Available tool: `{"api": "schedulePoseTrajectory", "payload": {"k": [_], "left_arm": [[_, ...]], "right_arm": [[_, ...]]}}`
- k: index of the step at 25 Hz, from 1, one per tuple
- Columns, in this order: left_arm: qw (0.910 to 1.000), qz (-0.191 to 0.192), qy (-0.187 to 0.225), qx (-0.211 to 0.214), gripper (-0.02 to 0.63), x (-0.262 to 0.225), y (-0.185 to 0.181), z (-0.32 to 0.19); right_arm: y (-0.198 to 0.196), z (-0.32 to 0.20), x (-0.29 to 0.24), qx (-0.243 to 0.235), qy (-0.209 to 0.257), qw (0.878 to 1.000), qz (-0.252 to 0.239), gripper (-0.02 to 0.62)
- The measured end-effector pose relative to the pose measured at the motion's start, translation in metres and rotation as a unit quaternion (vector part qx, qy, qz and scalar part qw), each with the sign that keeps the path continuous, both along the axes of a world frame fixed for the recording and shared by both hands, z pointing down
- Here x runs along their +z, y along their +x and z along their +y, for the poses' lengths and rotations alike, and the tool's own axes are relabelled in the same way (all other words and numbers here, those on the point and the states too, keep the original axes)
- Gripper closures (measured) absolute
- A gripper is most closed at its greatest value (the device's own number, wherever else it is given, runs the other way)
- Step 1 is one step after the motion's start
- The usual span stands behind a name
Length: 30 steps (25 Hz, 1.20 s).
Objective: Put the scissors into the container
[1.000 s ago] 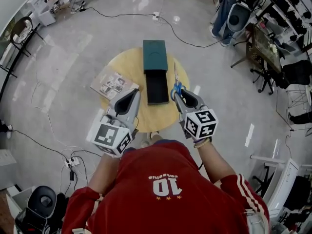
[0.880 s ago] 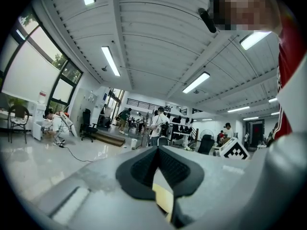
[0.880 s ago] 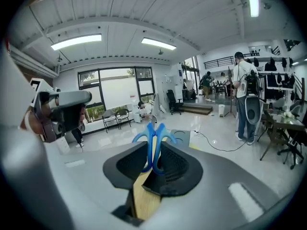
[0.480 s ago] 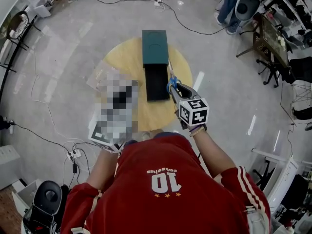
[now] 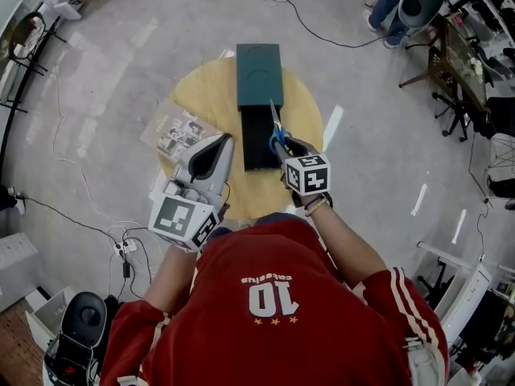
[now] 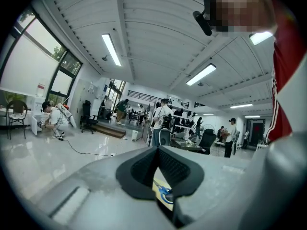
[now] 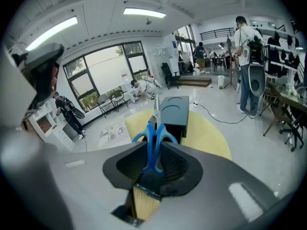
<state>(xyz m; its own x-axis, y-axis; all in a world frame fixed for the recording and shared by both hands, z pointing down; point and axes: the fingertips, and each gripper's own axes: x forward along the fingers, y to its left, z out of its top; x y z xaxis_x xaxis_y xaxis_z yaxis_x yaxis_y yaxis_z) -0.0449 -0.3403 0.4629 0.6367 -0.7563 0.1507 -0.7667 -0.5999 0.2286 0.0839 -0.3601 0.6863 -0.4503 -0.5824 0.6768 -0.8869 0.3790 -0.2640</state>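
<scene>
Scissors (image 5: 276, 129) with blue handles are clamped in the right gripper (image 5: 285, 146), blades pointing forward over the open dark container (image 5: 256, 158) on the round table (image 5: 205, 103). They should probably be lowered flat, lengthwise along the tray, before the gripper lets go. The left gripper (image 5: 224, 140) is closed on nothing. The only readable writing is "10" on the red shirt (image 5: 265, 332).

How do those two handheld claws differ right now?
The right gripper holds blue scissors in its fingers; the left gripper holds nothing. The right gripper's scissors reach over the open container; the left gripper is off to the container's left. Both carry a marker cube.
</scene>
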Motion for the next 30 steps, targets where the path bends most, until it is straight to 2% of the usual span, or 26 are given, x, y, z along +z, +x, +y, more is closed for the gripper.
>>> {"api": "schedulePoseTrajectory", "payload": {"k": [7, 12, 19, 27, 30], "left_arm": [[0.9998, -0.005, -0.018, 0.001, 0.604, 0.013, 0.003, -0.015], [0.9996, -0.009, -0.027, -0.001, 0.604, 0.017, 0.003, -0.022], [0.9991, -0.013, -0.039, -0.007, 0.604, 0.028, -0.001, -0.026], [0.9991, -0.014, -0.040, -0.009, 0.604, 0.025, -0.005, -0.026], [0.9992, -0.014, -0.037, -0.011, 0.604, 0.023, -0.006, -0.025]], "right_arm": [[-0.002, -0.008, 0.043, 0.029, -0.062, 0.998, 0.000, 0.506], [-0.015, -0.013, 0.057, 0.025, -0.084, 0.996, -0.013, 0.505], [-0.021, -0.013, 0.082, 0.019, -0.116, 0.993, -0.004, 0.505], [-0.026, -0.007, 0.090, 0.005, -0.123, 0.992, -0.003, 0.500], [-0.026, -0.009, 0.087, 0.002, -0.109, 0.994, -0.004, 0.456]]}}
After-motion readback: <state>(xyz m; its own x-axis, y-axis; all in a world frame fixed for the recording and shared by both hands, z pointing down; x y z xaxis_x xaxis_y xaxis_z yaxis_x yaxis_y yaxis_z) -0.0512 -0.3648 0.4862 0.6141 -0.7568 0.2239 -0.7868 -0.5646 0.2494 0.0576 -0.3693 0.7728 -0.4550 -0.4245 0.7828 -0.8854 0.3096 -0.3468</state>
